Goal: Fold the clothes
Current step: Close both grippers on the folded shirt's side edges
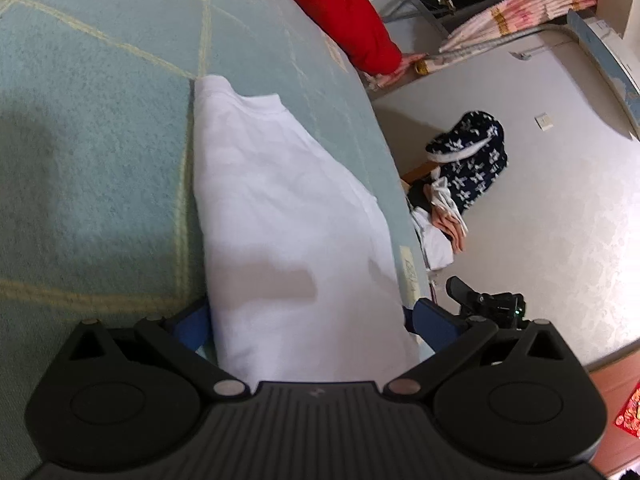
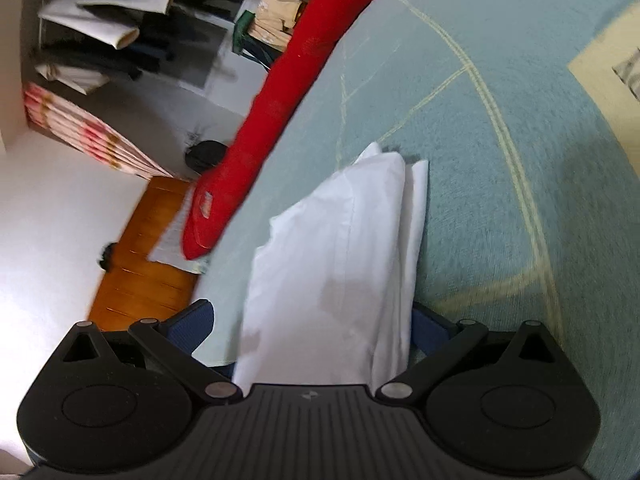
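White cotton garment lies folded narrow on the teal bed; left gripper and right gripper both spread wide around it, final folds probably left.

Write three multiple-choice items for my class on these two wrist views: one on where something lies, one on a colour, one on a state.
1. Where does the folded white cotton garment lie?
A. on the pale teal bedspread with cream lines
B. on the floor
C. on a shelf

2. What colour is the long cloth item at the bed's edge?
A. yellow
B. red
C. black

3. How do the fingers of the left gripper stand?
A. pressed together
B. out of view
C. spread, with the garment between them

Answers:
1 A, teal fabric surrounds it.
2 B, bright red in both views.
3 C, blue pads sit either side of the cloth; the right gripper looks alike.
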{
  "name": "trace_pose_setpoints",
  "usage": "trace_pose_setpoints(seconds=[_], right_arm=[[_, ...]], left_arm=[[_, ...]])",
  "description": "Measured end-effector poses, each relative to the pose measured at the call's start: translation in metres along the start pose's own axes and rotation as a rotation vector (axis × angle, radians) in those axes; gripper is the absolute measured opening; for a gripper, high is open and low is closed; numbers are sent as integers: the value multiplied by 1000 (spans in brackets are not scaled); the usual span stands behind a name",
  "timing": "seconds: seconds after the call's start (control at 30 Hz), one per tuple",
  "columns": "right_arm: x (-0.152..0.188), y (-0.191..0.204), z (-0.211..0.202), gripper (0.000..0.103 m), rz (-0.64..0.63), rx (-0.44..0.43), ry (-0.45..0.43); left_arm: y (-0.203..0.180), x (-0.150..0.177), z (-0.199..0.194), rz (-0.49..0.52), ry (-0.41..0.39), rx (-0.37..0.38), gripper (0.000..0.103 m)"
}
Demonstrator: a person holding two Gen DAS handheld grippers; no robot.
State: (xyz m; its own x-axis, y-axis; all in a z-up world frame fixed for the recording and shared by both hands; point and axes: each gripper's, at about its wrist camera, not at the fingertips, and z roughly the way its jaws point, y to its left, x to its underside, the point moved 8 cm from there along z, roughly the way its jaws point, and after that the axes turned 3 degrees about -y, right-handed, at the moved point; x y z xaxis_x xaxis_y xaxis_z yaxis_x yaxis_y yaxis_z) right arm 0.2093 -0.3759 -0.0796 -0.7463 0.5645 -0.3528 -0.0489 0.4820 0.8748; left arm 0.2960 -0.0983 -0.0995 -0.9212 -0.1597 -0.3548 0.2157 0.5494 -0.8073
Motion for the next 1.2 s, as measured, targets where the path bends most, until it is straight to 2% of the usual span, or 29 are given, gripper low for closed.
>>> trace_pose_setpoints(seconds=[0.07, 0.23, 0.33, 0.5, 0.6, 0.8, 0.87, 1.03, 1.2], right_arm=[[4, 2, 0, 103, -28, -1, 18], [-8, 6, 24, 103, -42, 53, 85], [-21, 2, 36, 103, 7, 36, 83], [-8, 4, 23, 103, 10, -5, 99], [5, 7, 13, 103, -9, -31, 138], [-9, 5, 32, 103, 8, -30, 161], [-11, 5, 35, 103, 3, -45, 156], [-2, 5, 22, 103, -59, -128, 140], [-3, 3, 26, 103, -77, -87, 151]], left_arm=[[2, -1, 3, -8, 8, 3, 102], [6, -24, 27, -49, 11, 27, 102], [8, -30, 34, -70, 9, 43, 102], [5, -11, 20, -57, 23, 70, 102], [5, -4, 17, -41, 30, 76, 102], [5, -22, 37, -37, 55, 44, 102], [6, -20, 33, -29, 49, 58, 102], [15, -16, 24, -12, 29, 51, 78], [17, -17, 27, -1, 53, 23, 72]])
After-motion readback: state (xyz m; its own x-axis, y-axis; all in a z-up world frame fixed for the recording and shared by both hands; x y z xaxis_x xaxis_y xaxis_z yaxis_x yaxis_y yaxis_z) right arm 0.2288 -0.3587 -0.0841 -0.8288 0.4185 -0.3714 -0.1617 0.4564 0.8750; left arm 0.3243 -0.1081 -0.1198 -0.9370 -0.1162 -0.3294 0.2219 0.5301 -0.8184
